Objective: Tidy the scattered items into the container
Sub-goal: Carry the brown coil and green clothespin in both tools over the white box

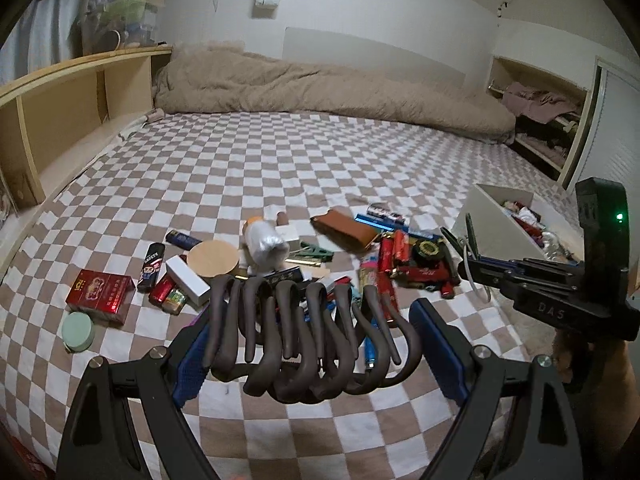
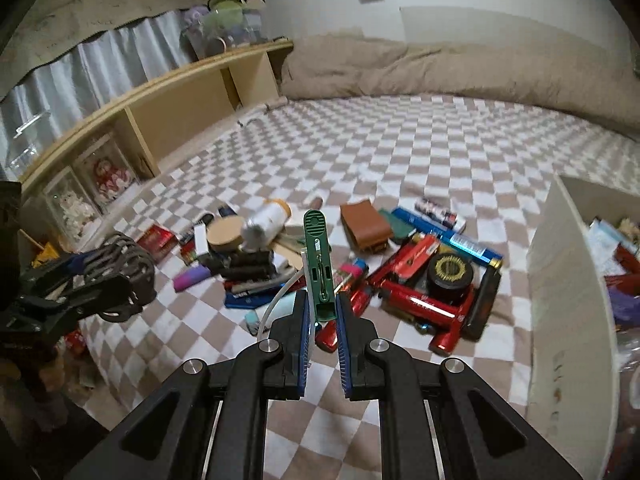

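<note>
My left gripper is shut on a wide dark brown looped hair clip, which spans the gap between its blue pads above the checked bed cover. The same gripper and hair clip show at the left of the right wrist view. My right gripper is shut on a green clothes peg that stands up between its pads, with a thin white loop hanging beside it. In the left wrist view the right gripper hovers by the white container. The container holds several items.
Scattered on the cover: a red cigarette pack, mint round tin, wooden disc, white bottle, brown pouch, black round tin, red tubes. A wooden shelf runs along the left; a beige duvet lies behind.
</note>
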Tool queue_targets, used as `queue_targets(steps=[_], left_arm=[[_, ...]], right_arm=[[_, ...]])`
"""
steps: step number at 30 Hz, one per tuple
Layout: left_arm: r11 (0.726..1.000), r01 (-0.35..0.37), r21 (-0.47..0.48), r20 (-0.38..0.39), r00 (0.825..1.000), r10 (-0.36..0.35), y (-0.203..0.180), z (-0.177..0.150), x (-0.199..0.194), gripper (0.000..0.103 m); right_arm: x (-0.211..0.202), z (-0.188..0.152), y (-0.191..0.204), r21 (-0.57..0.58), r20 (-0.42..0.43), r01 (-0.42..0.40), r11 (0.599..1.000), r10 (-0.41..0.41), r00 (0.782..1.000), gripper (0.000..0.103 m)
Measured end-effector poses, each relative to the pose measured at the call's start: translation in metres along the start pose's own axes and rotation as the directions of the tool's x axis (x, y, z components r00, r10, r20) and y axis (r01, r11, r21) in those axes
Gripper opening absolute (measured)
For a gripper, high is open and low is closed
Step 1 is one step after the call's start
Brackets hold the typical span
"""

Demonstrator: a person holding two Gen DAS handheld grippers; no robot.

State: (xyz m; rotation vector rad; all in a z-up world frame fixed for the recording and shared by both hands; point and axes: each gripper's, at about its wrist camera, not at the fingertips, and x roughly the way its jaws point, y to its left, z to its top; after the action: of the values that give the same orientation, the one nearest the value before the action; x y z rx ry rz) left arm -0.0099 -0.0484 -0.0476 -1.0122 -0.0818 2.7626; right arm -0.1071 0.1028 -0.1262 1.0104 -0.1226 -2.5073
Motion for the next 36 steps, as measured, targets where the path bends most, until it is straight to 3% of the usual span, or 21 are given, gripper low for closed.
queue_targets(steps=[10, 23, 36], left_arm=[[0.999, 0.037, 0.022, 0.075, 0.996, -0.038, -0.027, 0.012, -0.029, 0.092], [0.992, 0.108, 0.063, 0.159, 0.98, -0.117, -0.077, 0.043, -0.051, 0.092], [0.977, 0.196, 0.081, 0.209, 0.955, -0.209, -0.128, 0.075, -0.051, 0.092]], right_arm=[[-0.052, 0.007, 0.005, -0.001, 0.086, 0.007, 1.0, -0.007, 0.996, 0.014], [-0.112, 0.021, -0.019, 0.03, 0.197, 0.03, 0.999, -0.035, 0.98, 0.014], [-0.163, 0.049, -0.057, 0.085, 0.351, 0.076, 0.994, -0.101, 0.931, 0.014]])
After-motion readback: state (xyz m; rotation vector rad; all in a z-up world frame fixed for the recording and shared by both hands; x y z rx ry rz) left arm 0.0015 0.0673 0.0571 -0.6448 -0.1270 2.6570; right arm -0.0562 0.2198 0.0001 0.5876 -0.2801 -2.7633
